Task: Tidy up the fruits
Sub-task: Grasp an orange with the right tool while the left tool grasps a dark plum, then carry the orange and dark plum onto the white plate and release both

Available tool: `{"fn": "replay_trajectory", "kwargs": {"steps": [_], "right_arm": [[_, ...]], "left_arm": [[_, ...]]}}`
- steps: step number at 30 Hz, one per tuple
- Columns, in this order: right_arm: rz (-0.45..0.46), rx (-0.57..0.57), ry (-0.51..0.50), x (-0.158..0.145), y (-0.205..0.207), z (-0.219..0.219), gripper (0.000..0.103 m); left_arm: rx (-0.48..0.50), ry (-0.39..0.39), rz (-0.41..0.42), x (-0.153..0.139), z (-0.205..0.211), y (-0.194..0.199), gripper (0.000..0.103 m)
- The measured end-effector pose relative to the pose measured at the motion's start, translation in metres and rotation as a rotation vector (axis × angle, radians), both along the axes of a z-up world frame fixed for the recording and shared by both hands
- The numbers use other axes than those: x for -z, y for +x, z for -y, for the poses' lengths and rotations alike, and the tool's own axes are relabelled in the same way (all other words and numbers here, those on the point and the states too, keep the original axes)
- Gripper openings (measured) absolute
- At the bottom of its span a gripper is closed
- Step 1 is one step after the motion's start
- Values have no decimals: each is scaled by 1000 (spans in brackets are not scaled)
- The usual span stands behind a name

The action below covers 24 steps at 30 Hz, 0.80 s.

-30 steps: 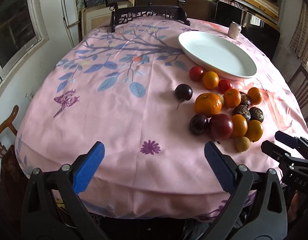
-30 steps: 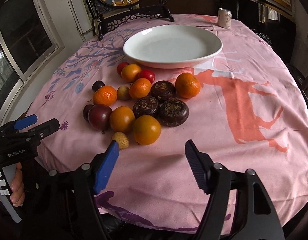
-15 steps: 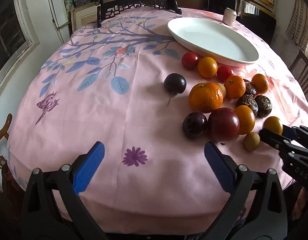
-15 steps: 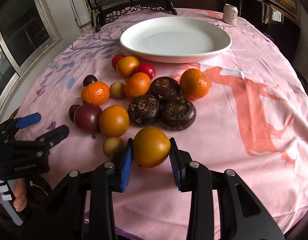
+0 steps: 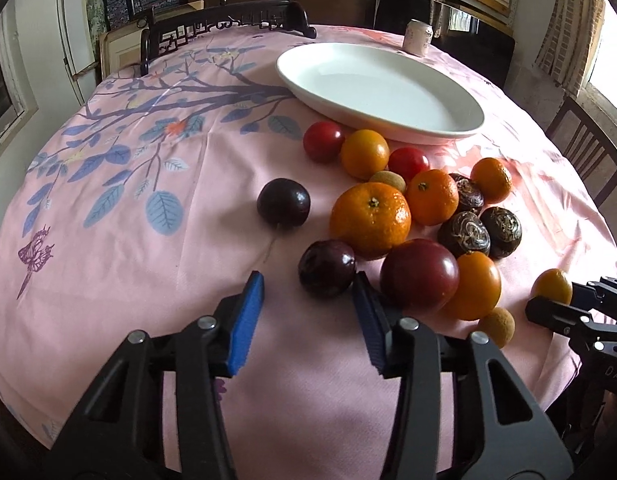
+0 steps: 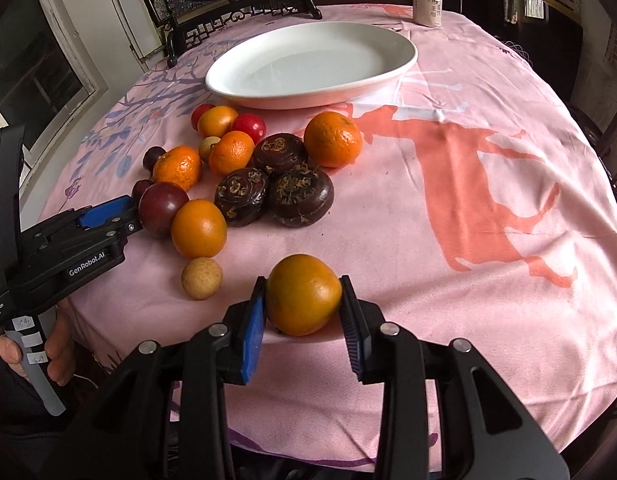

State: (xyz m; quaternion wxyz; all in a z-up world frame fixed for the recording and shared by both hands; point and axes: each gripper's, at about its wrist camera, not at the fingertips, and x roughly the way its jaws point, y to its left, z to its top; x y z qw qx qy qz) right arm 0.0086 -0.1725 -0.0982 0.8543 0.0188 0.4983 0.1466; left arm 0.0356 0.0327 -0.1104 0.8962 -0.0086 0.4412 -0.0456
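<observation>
My right gripper is clamped on a round orange fruit, held just above the pink printed tablecloth. My left gripper stands parted, its blue pads flanking a dark purple plum without pinching it; a bigger dark red plum crowds its right pad. Beyond lie mandarins, brown water chestnuts, then the empty white oval plate, a drink can and a carved dark chair.

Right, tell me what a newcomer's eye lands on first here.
The right gripper shut on an orange fruit near the table's front edge. Then the mixed fruit pile on the pink tablecloth, with the empty white plate behind it and the open left gripper approaching a dark plum.
</observation>
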Motion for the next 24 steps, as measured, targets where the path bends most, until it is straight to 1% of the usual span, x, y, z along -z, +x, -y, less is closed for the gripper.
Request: {"fn": "replay_trajectory", "kwargs": {"steps": [3,5,12,20,24], "right_arm": [[2,3,0,-1,1,-1,36],[4,4,1,-2,0,-2,36],[10,-4,-4,-5,-1,-4,36],[36,-19,20,-15,-4,-5,36],[49,-25,24,-20,-4,-7,36]], "left_arm": [[12,-22,2,-1,0,1,39],[24,-43,0,-1,0,1,29],[14,-72,13,-9,-4,-8,28],[8,-94,93,-42,-9,-25,28],[14,-104,108,-51,-7,-26,28]]}}
